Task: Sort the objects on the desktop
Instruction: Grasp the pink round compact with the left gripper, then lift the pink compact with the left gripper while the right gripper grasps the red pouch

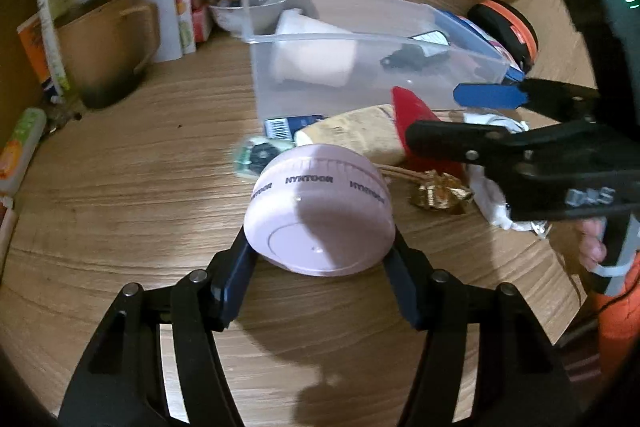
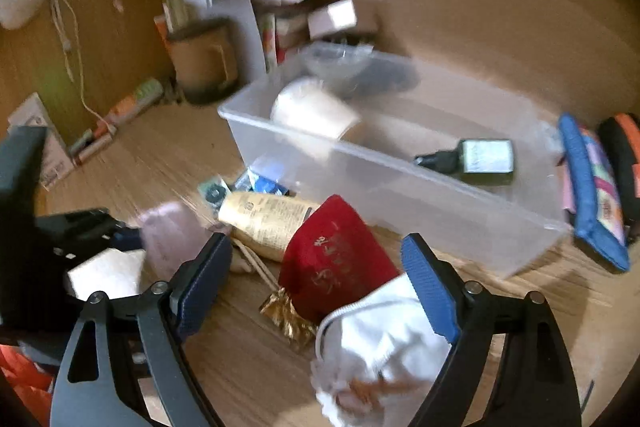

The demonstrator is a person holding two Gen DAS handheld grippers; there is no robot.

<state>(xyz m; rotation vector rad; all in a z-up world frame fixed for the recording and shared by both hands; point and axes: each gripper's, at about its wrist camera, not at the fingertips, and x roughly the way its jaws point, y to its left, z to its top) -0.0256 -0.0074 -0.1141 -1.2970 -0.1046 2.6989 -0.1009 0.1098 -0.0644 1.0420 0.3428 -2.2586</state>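
Sorting scene: a wooden desk (image 1: pixel 120 167) strewn with small things, a clear plastic bin (image 1: pixel 360 43) lying toward its far edge.
Left gripper (image 1: pixel 320 259): its two dark-padded fingers (image 1: pixel 234 279) flank a round pink case (image 1: pixel 320 211) printed with lettering round its rim; the pads sit against the case's two sides, clamped on it, near the desk's near edge.
Right gripper (image 2: pixel 320 291): jaws apart, blue pads (image 2: pixel 430 291) wide of each other; a white drawstring pouch (image 2: pixel 380 347) lies between them, its cloth touching the right-hand pad while the left-hand pad stands clear of it.
Red pouch (image 2: pixel 332 259): on the desk just beyond the white one, gold lettering on it, a crumpled gold foil piece (image 2: pixel 288 319) at its near side.
Tan tube (image 2: pixel 268 219): lying on its side between the red pouch and the bin's near wall, beside the pink case.
Bin contents: a pale paper cup (image 2: pixel 312 115) on its side at the left end, a small dark bottle (image 2: pixel 472 157) toward the right end.
Right end of the bin: a blue-edged pouch (image 2: pixel 592 195) and a black-and-orange round case (image 1: pixel 508 27) on the desk just beside it.
Far left corner: books and boxes (image 1: pixel 188 3) stacked upright, blurred in the right wrist view.
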